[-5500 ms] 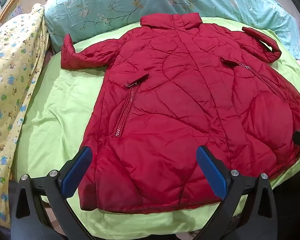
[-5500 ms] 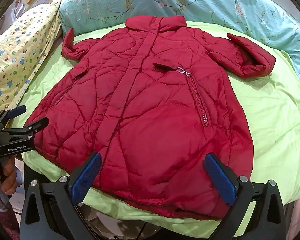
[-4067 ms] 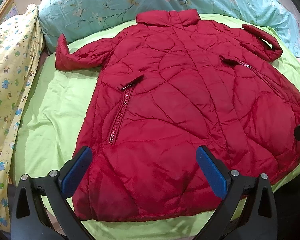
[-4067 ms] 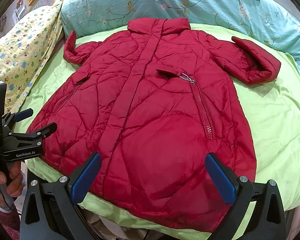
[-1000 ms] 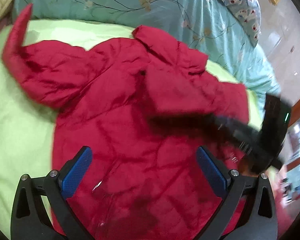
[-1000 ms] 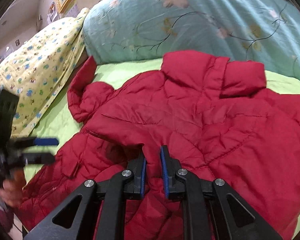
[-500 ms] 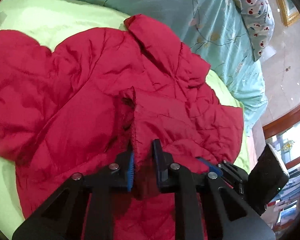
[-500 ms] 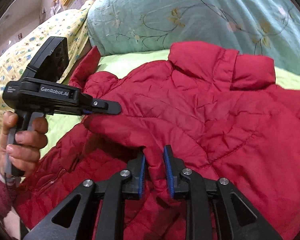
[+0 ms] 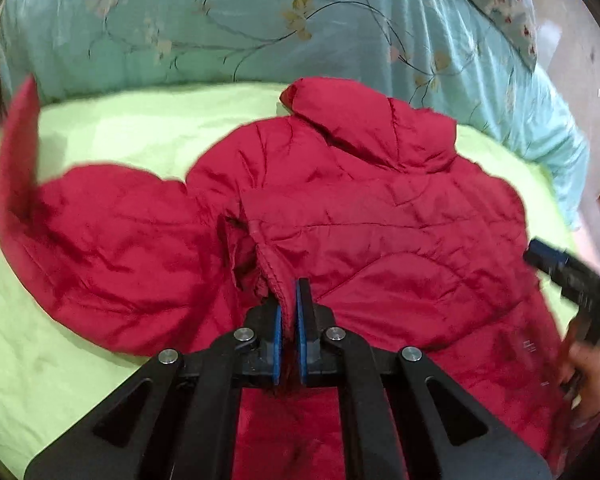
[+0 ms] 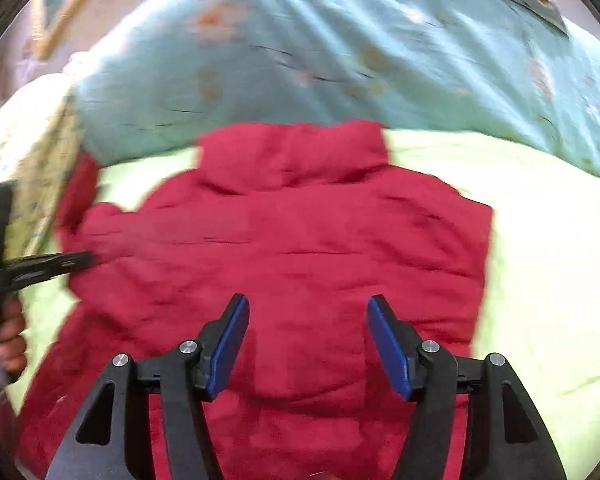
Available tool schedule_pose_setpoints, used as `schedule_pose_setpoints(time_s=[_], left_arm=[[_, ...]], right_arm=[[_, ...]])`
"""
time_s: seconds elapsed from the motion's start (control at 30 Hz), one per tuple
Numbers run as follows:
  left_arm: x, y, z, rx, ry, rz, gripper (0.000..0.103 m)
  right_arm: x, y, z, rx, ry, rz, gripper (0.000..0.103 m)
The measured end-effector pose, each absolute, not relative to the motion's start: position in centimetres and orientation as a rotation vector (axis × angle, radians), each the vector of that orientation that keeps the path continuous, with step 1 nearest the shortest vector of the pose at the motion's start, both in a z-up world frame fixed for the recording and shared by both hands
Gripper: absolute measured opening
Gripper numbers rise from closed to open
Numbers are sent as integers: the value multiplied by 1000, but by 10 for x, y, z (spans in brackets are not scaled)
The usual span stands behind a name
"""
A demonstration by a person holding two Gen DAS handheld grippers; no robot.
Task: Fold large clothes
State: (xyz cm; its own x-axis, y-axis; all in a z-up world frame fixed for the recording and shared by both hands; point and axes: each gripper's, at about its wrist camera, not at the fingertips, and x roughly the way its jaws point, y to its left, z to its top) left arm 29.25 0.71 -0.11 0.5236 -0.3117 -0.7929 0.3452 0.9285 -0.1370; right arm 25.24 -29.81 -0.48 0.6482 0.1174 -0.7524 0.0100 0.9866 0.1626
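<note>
No writing, label, brand or number can be read in either view; both are blurred, and the cloth patterns are only flowers and small figures.

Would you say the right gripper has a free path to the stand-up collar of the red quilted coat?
Probably yes. The right gripper, jaws opening and empty, hovers over the red quilted coat; its collar lies uncovered straight ahead, and the left gripper sits off to the side.

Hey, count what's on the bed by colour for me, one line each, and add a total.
Red: 1, the quilted jacket
Lime green: 1, the bed sheet
Teal floral: 1, the duvet
Yellow print: 1, the blanket, at the bed's edge in the right wrist view
Total: 4
</note>
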Motion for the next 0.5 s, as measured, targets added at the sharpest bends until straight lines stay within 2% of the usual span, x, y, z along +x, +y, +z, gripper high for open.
schedule_pose_setpoints(time_s=[0.1, 0.17, 0.33, 0.5], left_arm=[[289, 1, -2, 111, 913, -365, 5], [286, 3, -1, 107, 907, -353, 9], [270, 24, 24, -4, 844, -386, 12], [260, 12, 45, 17, 785, -385, 12]], right_arm=[[268, -308, -30, 171, 956, 24, 64], [272, -307, -43, 155, 989, 22, 65], [276, -298, -51, 121, 984, 14, 70], [276, -299, -55, 116, 983, 12, 71]])
